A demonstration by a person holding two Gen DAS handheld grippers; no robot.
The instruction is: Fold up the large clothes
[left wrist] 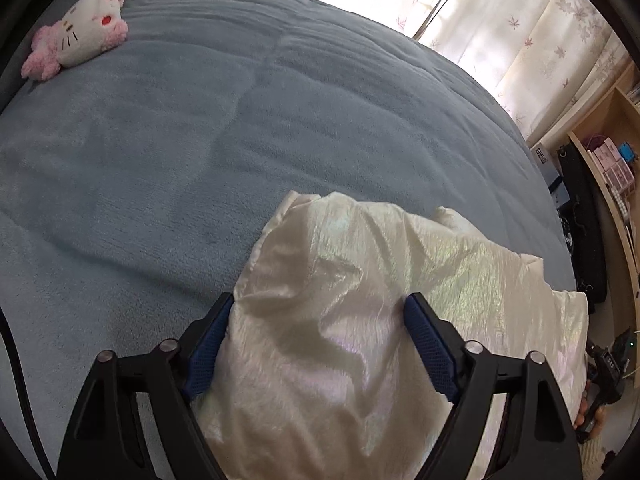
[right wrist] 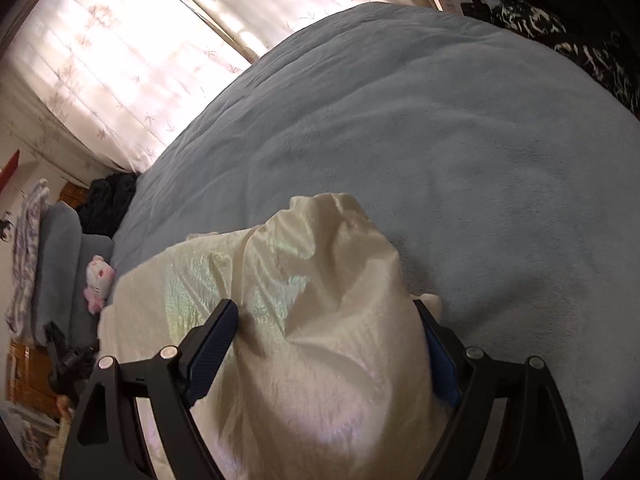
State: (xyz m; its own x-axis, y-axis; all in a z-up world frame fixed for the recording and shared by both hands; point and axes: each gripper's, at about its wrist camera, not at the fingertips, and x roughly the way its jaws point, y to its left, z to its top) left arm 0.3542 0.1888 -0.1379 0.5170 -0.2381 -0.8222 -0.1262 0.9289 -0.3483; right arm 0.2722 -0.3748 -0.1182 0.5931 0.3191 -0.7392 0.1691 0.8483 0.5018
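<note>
While bunched on the bed (left wrist: 160,140), shiny cream garment (left wrist: 340,320) fills both hand-held grippers' wide jaws, w/ pads touching.

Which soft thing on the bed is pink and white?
The plush toy near the pillow end. The shiny cream garment between the tools has no pink fur.

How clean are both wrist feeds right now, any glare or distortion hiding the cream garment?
Left wrist: curtain blown out white, bed bulges from fisheye, cream garment sharp with iridescent sheen. Right wrist: curtain overexposed, garment readable, its near part shaded; frame edges dark.
</note>
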